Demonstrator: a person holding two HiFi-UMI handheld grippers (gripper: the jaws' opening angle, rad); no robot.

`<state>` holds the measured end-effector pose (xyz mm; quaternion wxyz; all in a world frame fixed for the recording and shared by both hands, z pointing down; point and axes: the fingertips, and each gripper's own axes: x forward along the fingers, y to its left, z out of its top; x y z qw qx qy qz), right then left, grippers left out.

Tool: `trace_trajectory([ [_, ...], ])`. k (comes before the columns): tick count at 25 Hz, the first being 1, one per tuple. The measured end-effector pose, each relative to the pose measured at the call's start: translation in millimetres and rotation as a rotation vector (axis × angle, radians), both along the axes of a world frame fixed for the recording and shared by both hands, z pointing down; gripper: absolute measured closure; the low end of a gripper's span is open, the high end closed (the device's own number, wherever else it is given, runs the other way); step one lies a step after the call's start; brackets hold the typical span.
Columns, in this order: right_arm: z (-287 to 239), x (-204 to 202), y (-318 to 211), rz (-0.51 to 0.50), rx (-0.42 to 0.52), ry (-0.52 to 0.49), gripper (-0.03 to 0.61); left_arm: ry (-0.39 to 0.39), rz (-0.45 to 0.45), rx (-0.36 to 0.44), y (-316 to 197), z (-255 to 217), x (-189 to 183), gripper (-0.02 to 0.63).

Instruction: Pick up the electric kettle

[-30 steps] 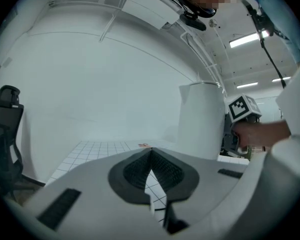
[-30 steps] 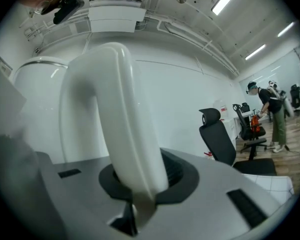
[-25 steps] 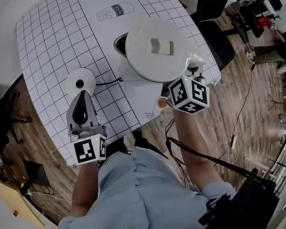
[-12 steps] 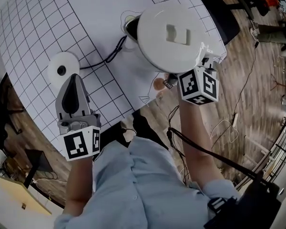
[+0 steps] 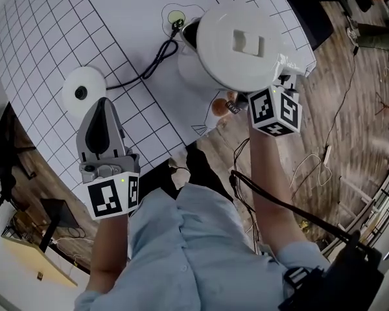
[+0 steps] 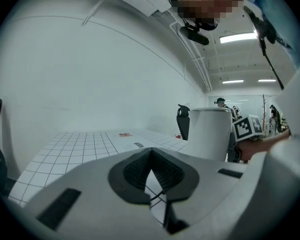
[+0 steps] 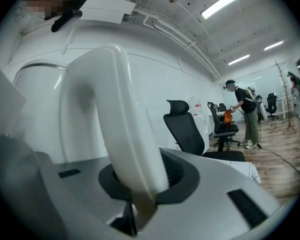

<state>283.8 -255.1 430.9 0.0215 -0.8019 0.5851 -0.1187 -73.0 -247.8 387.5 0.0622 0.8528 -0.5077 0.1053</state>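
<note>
The white electric kettle [image 5: 240,44] is seen from above over the table's near right corner, its lid up. My right gripper [image 5: 282,70] is shut on the kettle's curved white handle [image 7: 115,124], which fills the space between its jaws. Whether the kettle rests on the table I cannot tell. The kettle [image 6: 210,134] also stands to the right in the left gripper view. Its round white base [image 5: 84,91] lies to the left, with a black cord [image 5: 146,70] running from it. My left gripper [image 5: 102,105] is shut and empty, just in front of the base.
The table carries a white gridded mat [image 5: 45,37] with printed pictures; its near edge runs diagonally in front of me. A black office chair [image 7: 187,126] stands beyond the right corner, on a wooden floor [image 5: 350,109]. A person [image 7: 245,111] stands far off.
The kettle, held in my right gripper, has shifted to the right, away from the round base, and the cord now lies more stretched out. My left gripper has stayed just in front of the base.
</note>
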Motion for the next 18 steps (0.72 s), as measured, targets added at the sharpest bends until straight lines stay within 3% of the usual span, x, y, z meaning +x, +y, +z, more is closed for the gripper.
trace_trajectory([
  [13, 12.0, -1.7, 3.7, -0.034, 0.058, 0.024, 0.526, -0.012, 0.004, 0.011, -4.2, -6.0, -5.7, 0.614],
  [18, 15.7, -3.2, 2.7, -0.042, 0.012, 0.019, 0.513, -0.008, 0.002, 0.016, -4.1, -9.8, -7.1, 0.614],
])
